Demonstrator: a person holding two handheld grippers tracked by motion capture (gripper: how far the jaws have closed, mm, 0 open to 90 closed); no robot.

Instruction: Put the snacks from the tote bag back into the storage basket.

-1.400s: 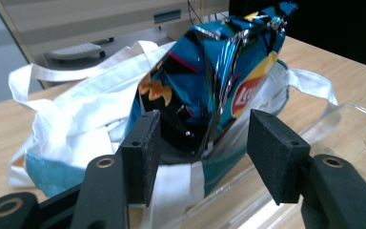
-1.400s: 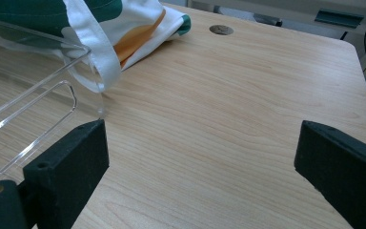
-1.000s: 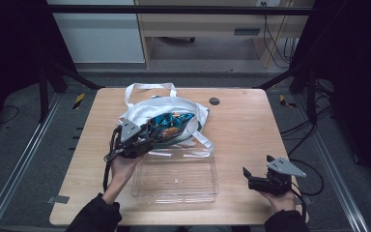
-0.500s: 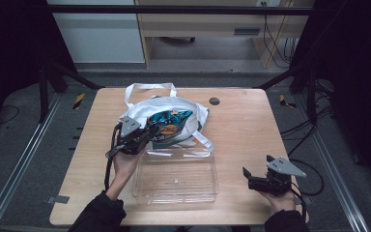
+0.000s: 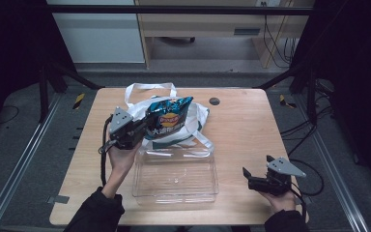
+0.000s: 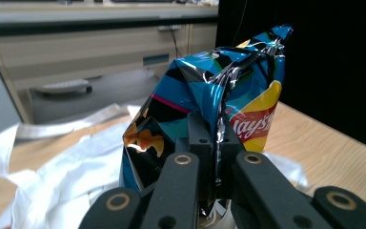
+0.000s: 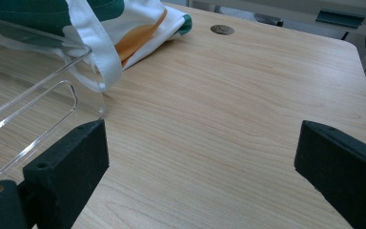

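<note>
Pinching only a crease of the chip bag point(image 6: 205, 100), the left gripper point(image 5: 142, 129) risks slippage above the tote bag point(image 5: 195, 116); right gripper point(image 5: 252, 180) gapes idle.

Two hand-held grippers are counted: a left gripper point(image 5: 142, 129) and a right gripper point(image 5: 251, 180). One bag of crisps point(image 5: 168, 117) is counted, blue and glossy, with a single red and yellow logo on its face. One white cloth tote bag point(image 5: 195, 116) is seen on the table point(image 5: 251, 125), and two long white handles are counted on it. One clear plastic tray point(image 5: 176, 176) is present. One small round dark fitting point(image 5: 214, 101) is set into the single wooden tabletop.
</note>
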